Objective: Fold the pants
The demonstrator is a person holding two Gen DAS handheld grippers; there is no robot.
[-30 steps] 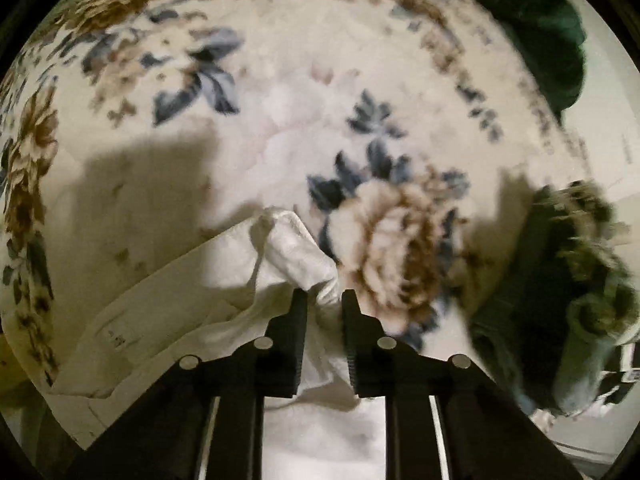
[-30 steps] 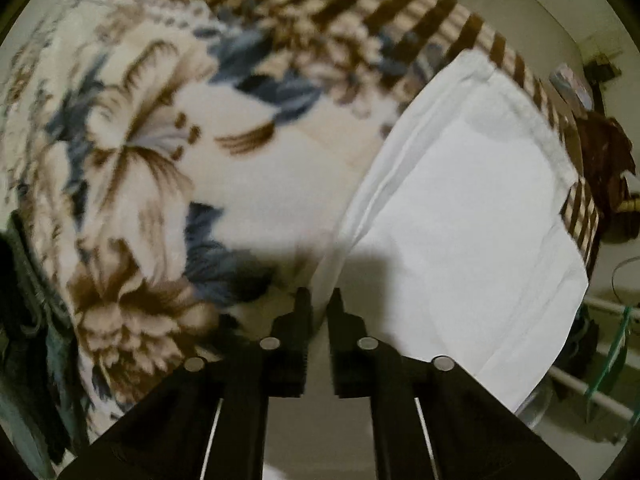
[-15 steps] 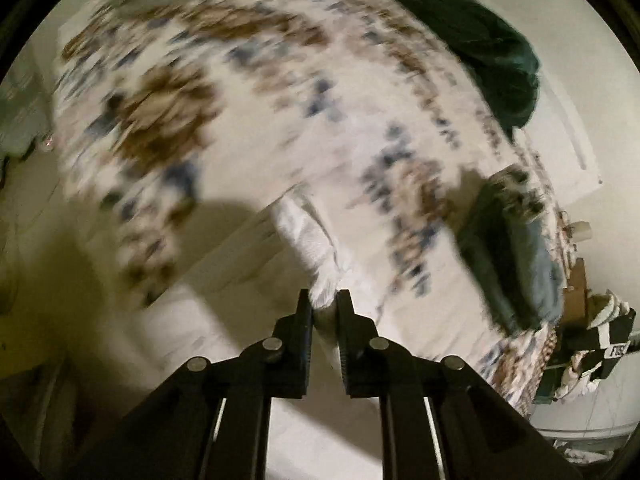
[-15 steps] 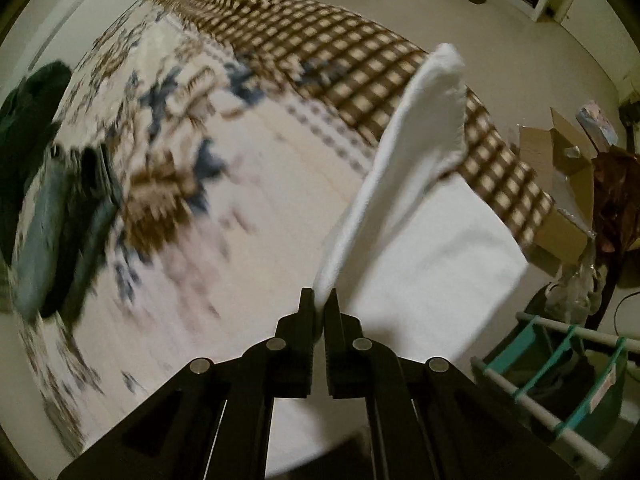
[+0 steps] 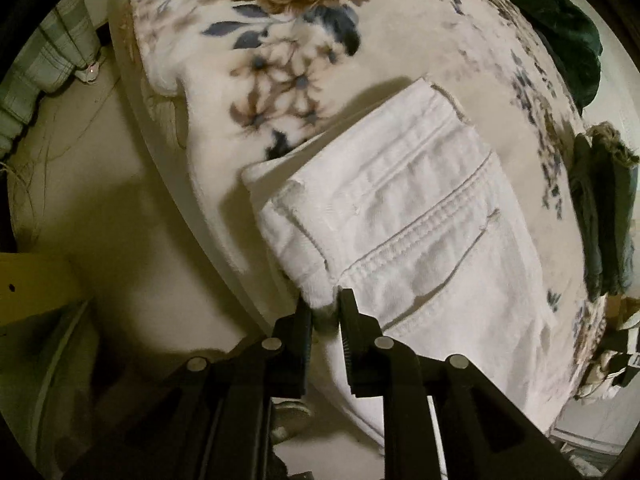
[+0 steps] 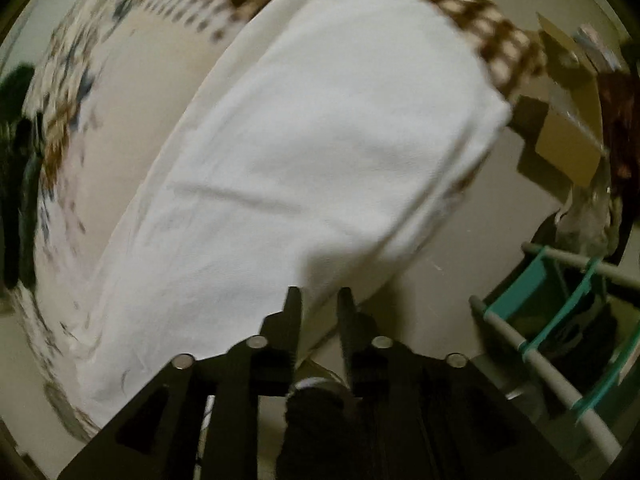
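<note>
- The white pants (image 5: 420, 216) are seen lying on the flowered blanket (image 5: 280, 60) at the near edge of the bed, one layer laid over another, the seamed waist end toward the left gripper (image 5: 323, 304).
- In the left wrist view the left gripper is seen nearly closed, its jaws a narrow gap apart, with a corner of the waist end held between the tips.
- In the right wrist view the right gripper (image 6: 318, 300) is seen with its jaws a little apart at the near edge of the smooth white cloth (image 6: 320, 140); whether cloth is pinched there cannot be told, as the view is blurred.
- The step in hand is judged to be the laying-down of a fold, and it is done well if the upper layer is brought edge to edge with the lower one before anything is released.
- The cloth should be kept taut between the two grippers, so that the faint crease across the leg part is drawn out.
- Release is best made low, against the blanket, since the pants overhang the bed's edge and could slide off.
- The dark green clothes (image 5: 600, 220) farther along the bed are well apart and need not be disturbed.
</note>
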